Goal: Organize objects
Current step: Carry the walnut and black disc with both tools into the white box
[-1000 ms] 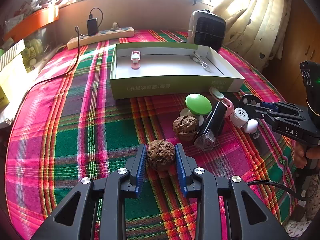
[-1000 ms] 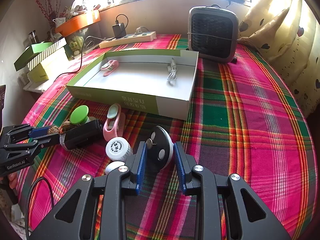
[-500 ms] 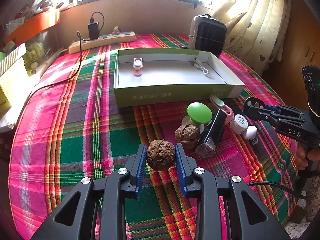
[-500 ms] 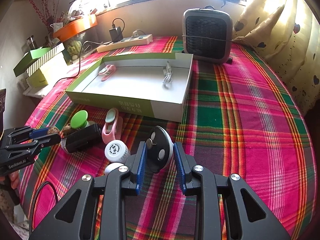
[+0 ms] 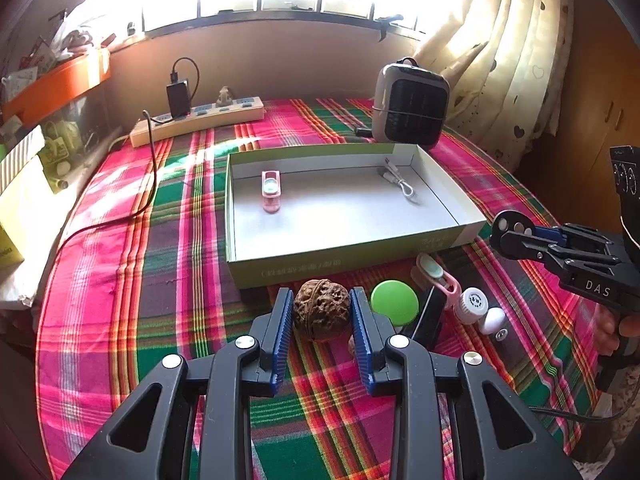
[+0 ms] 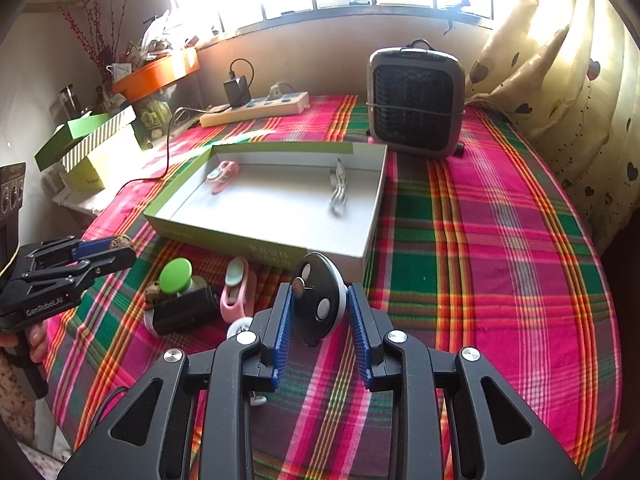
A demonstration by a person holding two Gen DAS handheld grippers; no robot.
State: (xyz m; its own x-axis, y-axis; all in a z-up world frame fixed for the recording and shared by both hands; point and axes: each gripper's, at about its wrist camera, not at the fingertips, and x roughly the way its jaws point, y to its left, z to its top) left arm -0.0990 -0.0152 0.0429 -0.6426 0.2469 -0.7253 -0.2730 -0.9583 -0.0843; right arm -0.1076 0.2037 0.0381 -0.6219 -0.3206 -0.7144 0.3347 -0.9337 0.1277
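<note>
Walnut [image 5: 322, 309] held in left view, black disc [image 6: 318, 300] in right

Box [image 5: 352, 268] mid surface [image 5: 120, 280]; clip [image 5: 270, 191] + cable [image 5: 398, 180] inside; heater [image 5: 412, 106] behind; power strip [image 5: 200, 120] behind-left; small items in front.

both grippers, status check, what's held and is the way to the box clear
Left gripper shut on walnut. Right gripper shut on black disc. Green box ahead, holds pink clip and white cable. Nothing blocking.

Pink-green plaid tablecloth [image 5: 160, 280], brown walnut [image 5: 322, 310]
</note>
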